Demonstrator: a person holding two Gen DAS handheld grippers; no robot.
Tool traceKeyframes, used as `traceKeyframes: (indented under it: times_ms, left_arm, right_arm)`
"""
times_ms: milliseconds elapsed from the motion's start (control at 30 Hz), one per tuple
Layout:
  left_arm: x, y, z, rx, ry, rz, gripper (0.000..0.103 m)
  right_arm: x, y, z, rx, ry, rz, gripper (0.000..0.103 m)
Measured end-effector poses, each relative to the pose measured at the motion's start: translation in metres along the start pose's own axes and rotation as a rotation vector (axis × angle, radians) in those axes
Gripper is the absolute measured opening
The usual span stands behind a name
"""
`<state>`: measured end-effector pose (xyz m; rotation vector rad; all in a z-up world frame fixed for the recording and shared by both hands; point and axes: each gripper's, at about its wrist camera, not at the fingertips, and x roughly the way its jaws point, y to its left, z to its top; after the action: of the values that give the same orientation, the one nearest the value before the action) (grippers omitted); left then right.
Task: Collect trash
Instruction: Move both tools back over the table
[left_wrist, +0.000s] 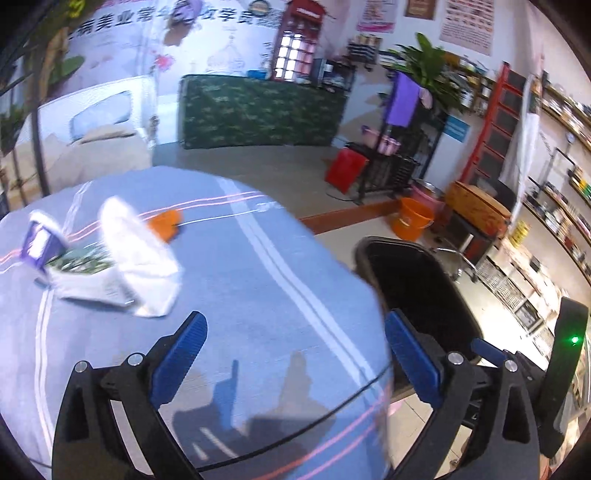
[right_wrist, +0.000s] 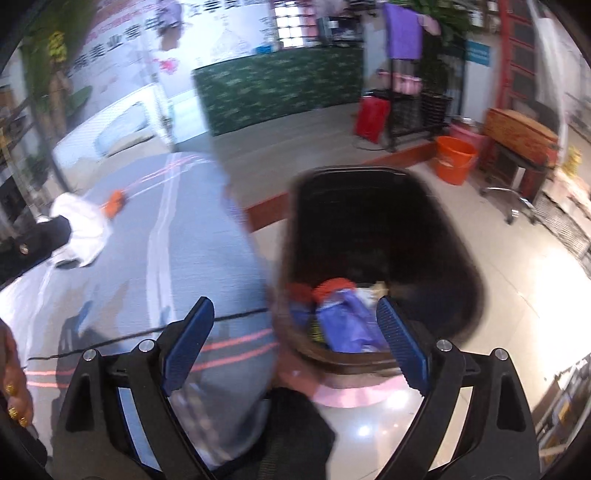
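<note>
On the blue-grey striped tablecloth (left_wrist: 258, 280) lie a white crumpled tissue (left_wrist: 142, 254), an orange scrap (left_wrist: 166, 223), a purple-and-white wrapper (left_wrist: 37, 247) and a white packet with green print (left_wrist: 88, 277). My left gripper (left_wrist: 293, 354) is open and empty above the cloth, short of them. A black trash bin (left_wrist: 417, 280) stands on the floor right of the table. In the right wrist view my right gripper (right_wrist: 295, 339) is open and empty over the bin's (right_wrist: 373, 236) near rim; a purple wrapper (right_wrist: 349, 321) and red scraps (right_wrist: 328, 288) lie inside. The tissue (right_wrist: 83, 229) and orange scrap (right_wrist: 115, 202) show far left.
An orange bucket (left_wrist: 412, 218) and a red box (left_wrist: 345, 170) stand on the floor beyond the bin. A black rack (left_wrist: 399, 162), a wooden stool (left_wrist: 476, 214) and shelves (left_wrist: 554, 206) line the right. A green-covered counter (left_wrist: 258, 110) is at the back.
</note>
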<state>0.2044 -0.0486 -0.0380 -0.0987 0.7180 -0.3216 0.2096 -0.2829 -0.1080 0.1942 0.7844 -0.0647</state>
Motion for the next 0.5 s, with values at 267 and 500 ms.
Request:
traceKeyframes:
  times_ms: [267, 500]
  left_arm:
    - [-0.031, 0.062, -0.007, -0.072, -0.022, 0.123, 0.096]
    - [-0.054, 0.117, -0.018, -0.183, -0.032, 0.225, 0.096]
  right_arm:
    - [0.002, 0.071, 0.012, -0.075, 0.015, 0.165, 0.089]
    - [0.007, 0.147, 0.019, -0.207, 0.033, 0.252, 0.089]
